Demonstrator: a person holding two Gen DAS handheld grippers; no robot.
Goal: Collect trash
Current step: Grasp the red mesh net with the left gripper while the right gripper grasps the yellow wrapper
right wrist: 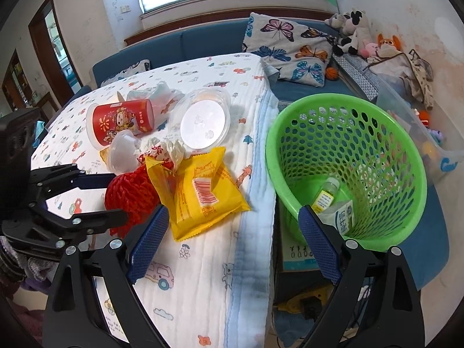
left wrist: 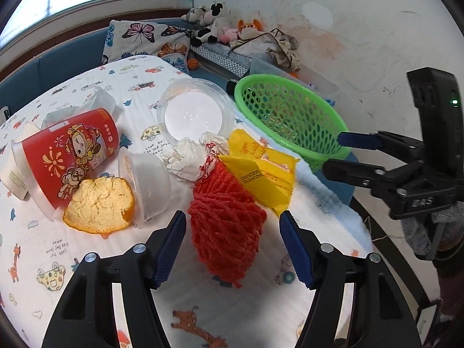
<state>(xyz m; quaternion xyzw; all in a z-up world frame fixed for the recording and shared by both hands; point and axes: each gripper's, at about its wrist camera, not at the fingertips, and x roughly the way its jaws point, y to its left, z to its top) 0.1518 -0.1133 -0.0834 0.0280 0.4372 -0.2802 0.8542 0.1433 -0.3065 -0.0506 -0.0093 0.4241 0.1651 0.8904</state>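
Blue-padded left gripper [left wrist: 232, 246] straddles a red mesh net bag [left wrist: 226, 226] on the cartoon-print tablecloth [left wrist: 43, 246], jaws apart, pads clear of it. Right gripper [right wrist: 233, 243], jaws wide and empty, hangs over the table edge beside a green basket [right wrist: 290, 179] holding a small bottle [right wrist: 324, 195]. Yellow snack packet [right wrist: 200, 191] lies near that edge; cloth reads "LOOK OUT"

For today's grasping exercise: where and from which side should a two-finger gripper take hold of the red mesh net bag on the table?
Grip the red mesh net bag across its bunched middle, coming from above at its free near end. It lies lengthwise between the open left gripper; the yellow wrapper crowds its far end.
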